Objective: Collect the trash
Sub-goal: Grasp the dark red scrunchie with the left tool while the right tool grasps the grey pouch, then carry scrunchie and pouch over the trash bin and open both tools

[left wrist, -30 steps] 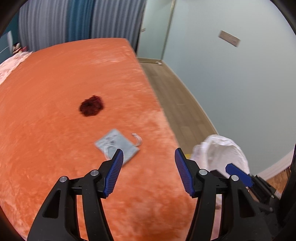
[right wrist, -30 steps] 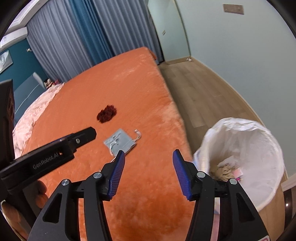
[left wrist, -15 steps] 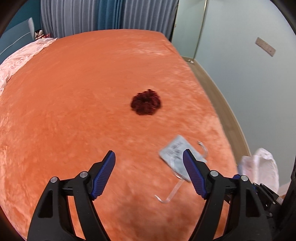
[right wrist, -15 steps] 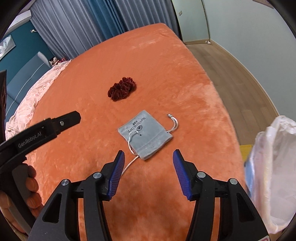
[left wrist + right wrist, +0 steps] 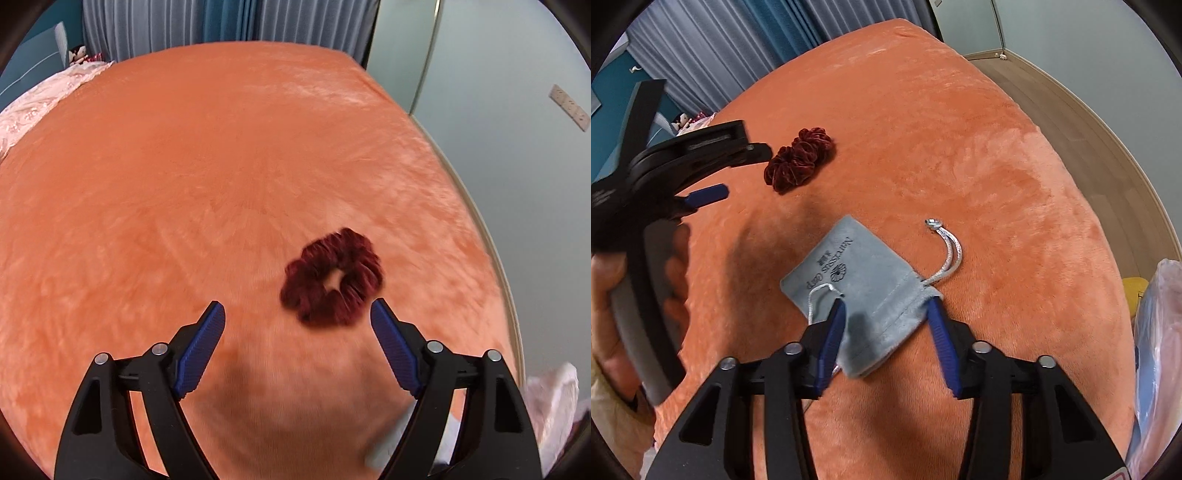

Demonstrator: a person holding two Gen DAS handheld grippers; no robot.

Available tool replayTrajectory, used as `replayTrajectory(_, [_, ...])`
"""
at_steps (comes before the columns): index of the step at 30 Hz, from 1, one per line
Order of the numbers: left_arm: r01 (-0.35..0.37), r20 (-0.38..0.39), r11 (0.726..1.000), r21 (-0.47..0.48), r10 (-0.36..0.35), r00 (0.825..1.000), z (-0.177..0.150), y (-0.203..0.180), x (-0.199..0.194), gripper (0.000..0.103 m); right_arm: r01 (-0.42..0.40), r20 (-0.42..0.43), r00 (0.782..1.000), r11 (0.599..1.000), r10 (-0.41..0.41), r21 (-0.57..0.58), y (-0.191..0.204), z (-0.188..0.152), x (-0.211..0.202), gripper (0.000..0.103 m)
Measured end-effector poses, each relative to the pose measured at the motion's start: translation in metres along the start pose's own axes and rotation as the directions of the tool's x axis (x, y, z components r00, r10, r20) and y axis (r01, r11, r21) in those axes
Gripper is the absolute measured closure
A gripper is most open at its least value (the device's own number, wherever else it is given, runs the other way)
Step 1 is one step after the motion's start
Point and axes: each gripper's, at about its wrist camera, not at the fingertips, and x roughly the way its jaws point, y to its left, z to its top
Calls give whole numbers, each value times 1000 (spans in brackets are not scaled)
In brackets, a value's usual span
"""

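**Q.** Where do the task's things lie, taking the grey pouch as landmark?

**A.** The grey drawstring pouch [image 5: 862,291] lies flat on the orange bedspread [image 5: 960,147]. Its silver cord [image 5: 947,254] loops out from the gathered mouth and ends in a knot on the bedspread just beside the pouch. The dark red scrunchie [image 5: 799,158] lies beyond the pouch, well apart from it. To the right of the pouch, off the edge of the bed, a strip of the white bin liner [image 5: 1156,354] shows at the frame's margin.

**Q.** State of the two tongs?

**A.** The right gripper [image 5: 886,315] is released, its blue pads either side of the pouch's near half at the gathered mouth — straddling the cloth, not clamped on it. The left gripper [image 5: 297,317] is likewise spread wide and holds nothing; the scrunchie [image 5: 332,277] lies just ahead of it, closer to its right-hand finger. In the left view the scrunchie is blurred.

**Q.** How will these things handle, and where should they be gripped?

**A.** Judged from their look: both are soft, light and unbreakable. The pouch is limp velvety cloth and appears flat and empty, so it will sag and fold when lifted; pinching the bunched mouth, where the fabric is thickest, seems surer than the thin flat panel — the cord would dangle and could snag. The scrunchie is springy and ruffled; closing across one side of its ring should hold it.
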Motion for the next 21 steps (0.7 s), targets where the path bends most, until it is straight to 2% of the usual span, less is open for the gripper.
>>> replayTrajectory(1, [0, -9, 1000, -1, 0, 1000, 3, 0, 8, 29, 2, 2, 1000, 1000, -2, -3, 0, -1, 1, 73])
replayTrajectory(3, [0, -22, 1000, -6, 0, 1000, 7, 1, 23, 36, -6, 1, 1000, 1000, 6, -9, -1, -1, 3, 80])
replayTrajectory(6, [18, -60, 1000, -18, -19, 998, 11, 3, 45, 50, -6, 3, 1000, 1000, 6, -12, 2, -3, 7, 84])
replayTrajectory(9, [13, -50, 1000, 12, -12, 999, 10, -2, 50, 70, -8, 10, 1000, 1000, 8, -26, 4, -5, 9, 92])
replayTrajectory(10, [24, -52, 999, 22, -23, 998, 10, -4, 50, 81, -13, 11, 1000, 1000, 14, -29, 5, -6, 8, 93])
replayTrajectory(14, [25, -35, 998, 56, -23, 999, 4, -14, 32, 87, -25, 31, 999, 999, 26, -37, 11, -5, -1, 94])
replayTrajectory(21, [77, 21, 991, 114, -80, 997, -14, -50, -39, 89, -55, 135, 989, 997, 61, -48, 12, 1, -64, 95])
